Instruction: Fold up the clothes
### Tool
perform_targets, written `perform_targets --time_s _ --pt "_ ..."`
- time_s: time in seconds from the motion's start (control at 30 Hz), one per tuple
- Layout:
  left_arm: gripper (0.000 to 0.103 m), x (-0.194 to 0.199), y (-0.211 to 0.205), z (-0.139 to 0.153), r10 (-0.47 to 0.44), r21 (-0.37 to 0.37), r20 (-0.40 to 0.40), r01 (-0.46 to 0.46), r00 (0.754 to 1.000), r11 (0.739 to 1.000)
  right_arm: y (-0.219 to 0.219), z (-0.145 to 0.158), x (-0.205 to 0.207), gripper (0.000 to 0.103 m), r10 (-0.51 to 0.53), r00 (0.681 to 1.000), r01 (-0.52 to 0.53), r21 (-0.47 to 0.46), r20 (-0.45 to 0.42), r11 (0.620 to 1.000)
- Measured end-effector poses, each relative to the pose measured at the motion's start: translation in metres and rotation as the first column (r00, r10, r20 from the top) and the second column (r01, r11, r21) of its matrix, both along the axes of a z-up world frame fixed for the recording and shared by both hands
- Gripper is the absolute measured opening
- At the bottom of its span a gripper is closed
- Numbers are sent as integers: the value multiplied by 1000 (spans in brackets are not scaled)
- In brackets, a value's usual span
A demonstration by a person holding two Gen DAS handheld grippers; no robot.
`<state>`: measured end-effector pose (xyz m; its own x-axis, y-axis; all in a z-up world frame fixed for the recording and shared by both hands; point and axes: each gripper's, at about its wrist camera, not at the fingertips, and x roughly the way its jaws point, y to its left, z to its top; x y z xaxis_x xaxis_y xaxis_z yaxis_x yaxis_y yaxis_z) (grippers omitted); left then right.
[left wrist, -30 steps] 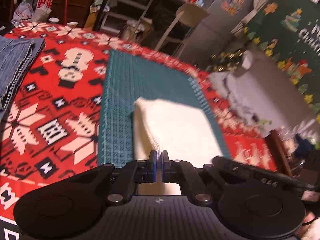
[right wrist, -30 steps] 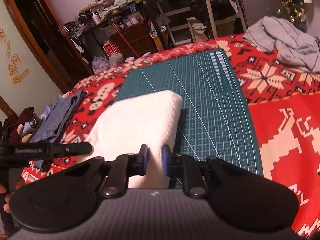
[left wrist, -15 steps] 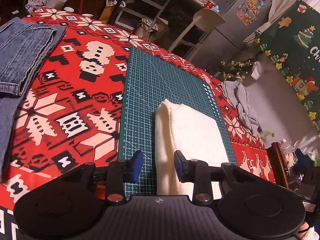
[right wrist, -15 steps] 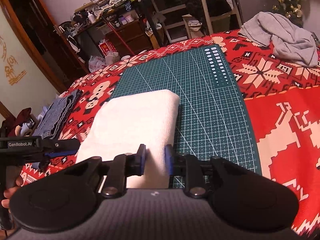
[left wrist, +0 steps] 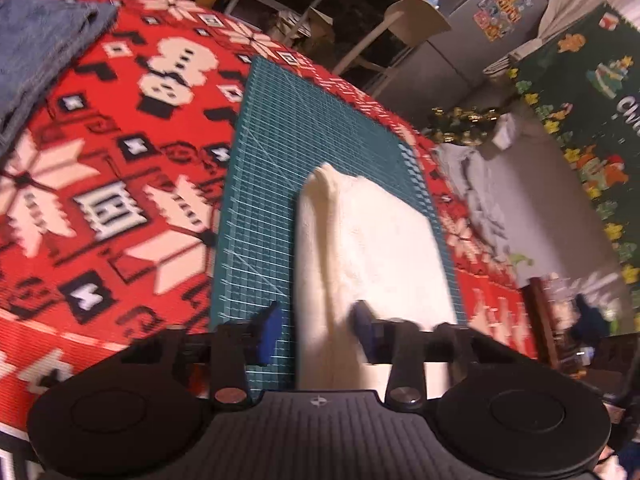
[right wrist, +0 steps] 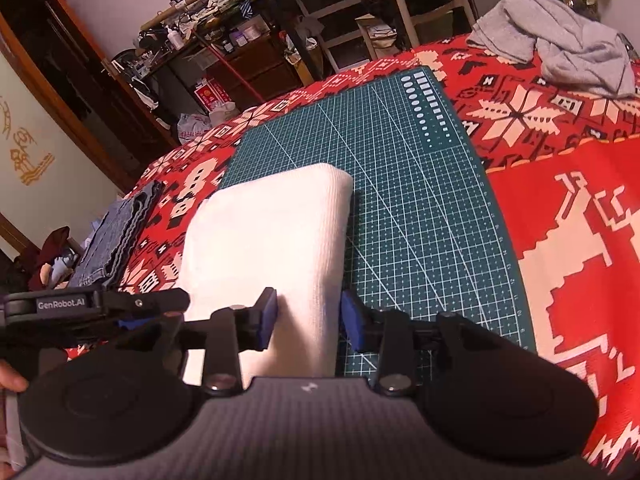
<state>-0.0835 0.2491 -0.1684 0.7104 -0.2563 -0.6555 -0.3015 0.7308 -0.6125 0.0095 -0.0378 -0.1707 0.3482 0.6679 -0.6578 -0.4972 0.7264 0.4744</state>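
Note:
A folded white cloth lies on the green cutting mat. In the left wrist view my left gripper straddles the cloth's near left edge. Its jaws are closing, the left pad still clear of the fabric. In the right wrist view the same white cloth lies flat, and my right gripper stands over its near right edge. One pad sits above the cloth and the other just outside it, with no pinch showing. The left gripper's body shows at the cloth's left side.
The mat lies on a red patterned tablecloth. Folded jeans lie at the table's left edge and a crumpled grey garment at the far right. A chair and cluttered shelves stand beyond the table.
My left gripper let go of the cloth's edge, spread wide, sank lower and has begun to narrow. My right gripper's jaws widened around the right edge. The cloth stays flat on the mat.

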Motion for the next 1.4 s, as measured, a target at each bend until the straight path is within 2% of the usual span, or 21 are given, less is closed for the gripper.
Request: perform_targets --time_s 0.1,0.27,0.47,0.53,0.63,0.7,0.73,0.77,0.83,0.93,1.13,1.2,1.27,1.33,1.4 --pt "20 0 -5 4 -2 34 1 2 1000 999 4 2 -3 23 2 1000 -2 -8 14 1000" --pt "13 -5 -11 17 18 61 22 -20 1000 998 11 13 -11 18 15 997 -12 -45 72 999" --pt "11 -8 -1 24 39 29 51 -41 998 999 13 30 -12 18 27 996 -25 -23 86 999" --pt "5 -7 -1 21 39 26 43 -41 998 999 12 31 -11 18 26 996 -24 -29 81 999" --pt "5 -5 -2 15 24 25 41 -25 999 999 11 28 -11 18 29 997 -25 -44 76 999" --pt "8 -5 -1 10 36 3 38 -36 999 999 9 22 -10 18 26 998 -23 -50 65 998" --pt "13 -6 0 9 48 -3 37 -48 998 999 7 19 -8 18 21 998 -19 -43 57 999" --pt "29 -7 0 9 56 16 31 -56 998 998 6 16 -8 19 18 999 -16 -38 51 999" --pt "43 -9 -2 10 69 63 16 -70 997 996 5 14 -7 19 14 999 -13 -32 46 999" --pt "45 -9 0 4 60 52 5 -60 998 997 4 10 -5 20 13 999 -11 -28 39 1000" --pt "46 -4 2 -7 40 -38 17 -39 999 999 2 6 -2 20 11 1000 -10 -15 23 1000" --pt "40 -1 -2 -9 23 -54 26 -21 999 998 2 6 -1 20 10 1000 -10 -10 21 1000" --pt "27 -2 -2 -10 35 -57 34 -33 999 998 1 6 -1 20 10 1000 -10 -6 18 1000" --pt "23 -5 -2 -6 47 -55 36 -45 998 998 2 8 -2 19 11 1000 -11 -5 26 1000" --pt "22 -9 -3 2 51 -14 45 -50 998 999 4 12 -5 18 18 999 -18 2 37 1000"
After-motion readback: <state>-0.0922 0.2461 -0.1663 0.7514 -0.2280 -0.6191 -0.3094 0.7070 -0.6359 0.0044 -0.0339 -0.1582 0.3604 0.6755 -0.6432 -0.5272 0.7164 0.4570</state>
